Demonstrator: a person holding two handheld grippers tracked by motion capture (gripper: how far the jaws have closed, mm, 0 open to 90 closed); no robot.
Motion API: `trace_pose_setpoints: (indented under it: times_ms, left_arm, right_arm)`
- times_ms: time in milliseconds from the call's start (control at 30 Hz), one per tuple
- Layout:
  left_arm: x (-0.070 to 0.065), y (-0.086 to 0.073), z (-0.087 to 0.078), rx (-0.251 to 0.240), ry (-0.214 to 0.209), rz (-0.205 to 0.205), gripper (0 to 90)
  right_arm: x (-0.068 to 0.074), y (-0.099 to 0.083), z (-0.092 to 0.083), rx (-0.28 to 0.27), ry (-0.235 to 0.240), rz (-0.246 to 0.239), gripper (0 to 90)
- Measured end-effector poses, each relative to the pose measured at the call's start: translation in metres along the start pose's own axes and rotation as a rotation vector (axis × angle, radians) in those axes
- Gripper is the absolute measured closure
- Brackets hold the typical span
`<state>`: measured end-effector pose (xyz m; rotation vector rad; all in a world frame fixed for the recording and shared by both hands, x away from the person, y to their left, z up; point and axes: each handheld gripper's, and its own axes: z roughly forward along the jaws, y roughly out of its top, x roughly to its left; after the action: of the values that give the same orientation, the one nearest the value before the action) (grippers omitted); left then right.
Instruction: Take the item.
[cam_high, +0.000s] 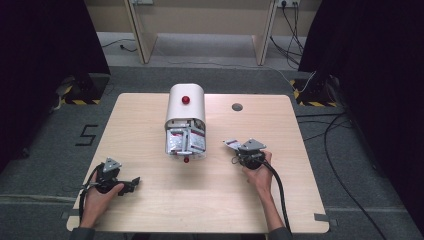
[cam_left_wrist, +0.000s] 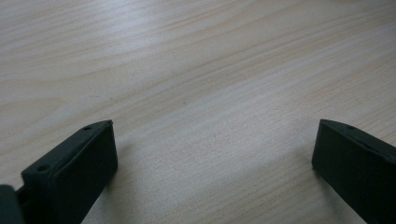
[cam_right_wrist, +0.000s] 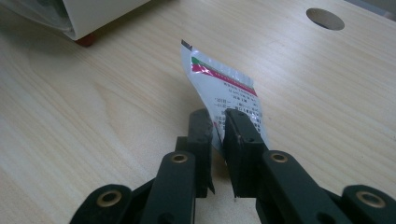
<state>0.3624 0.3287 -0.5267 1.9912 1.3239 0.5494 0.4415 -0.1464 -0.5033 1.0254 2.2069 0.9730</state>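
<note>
A white dispenser box (cam_high: 185, 107) with a red knob stands at the table's middle, its open front packed with silver sachets (cam_high: 185, 141). My right gripper (cam_high: 235, 148) is shut on one silver sachet (cam_right_wrist: 224, 88) with a red and green stripe, held just above the wood to the right of the box. The box's corner and a red foot (cam_right_wrist: 85, 40) appear at the top left of the right gripper view. My left gripper (cam_high: 131, 184) rests near the front left of the table, open, with bare wood between its jaws (cam_left_wrist: 215, 144).
The wooden table (cam_high: 150, 210) has a round cable hole (cam_high: 237, 107) at the back right. Dark curtains flank the room, and cables lie on the grey floor to the right. Hazard-striped stand feet sit off both back corners.
</note>
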Motion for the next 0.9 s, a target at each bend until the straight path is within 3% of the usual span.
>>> trace_pose_setpoints:
  times_ms: [233,433,567,900]
  left_arm:
    - [0.0,0.0,0.0,-0.001,0.0,-0.001,0.0]
    - [0.0,0.0,0.0,-0.001,0.0,-0.001,0.0]
    - [0.0,0.0,0.0,0.0,0.0,0.0,0.0]
    - [0.0,0.0,0.0,-0.001,0.0,-0.001,0.0]
  right_arm:
    - [0.0,0.001,-0.002,-0.01,0.024,0.037,72.9]
    - [0.0,0.003,-0.003,-0.023,0.058,0.084,60.8]
    - [0.0,0.005,-0.005,-0.032,0.052,0.1,53.8]
    - [0.001,0.008,-0.011,-0.048,0.065,0.132,46.8]
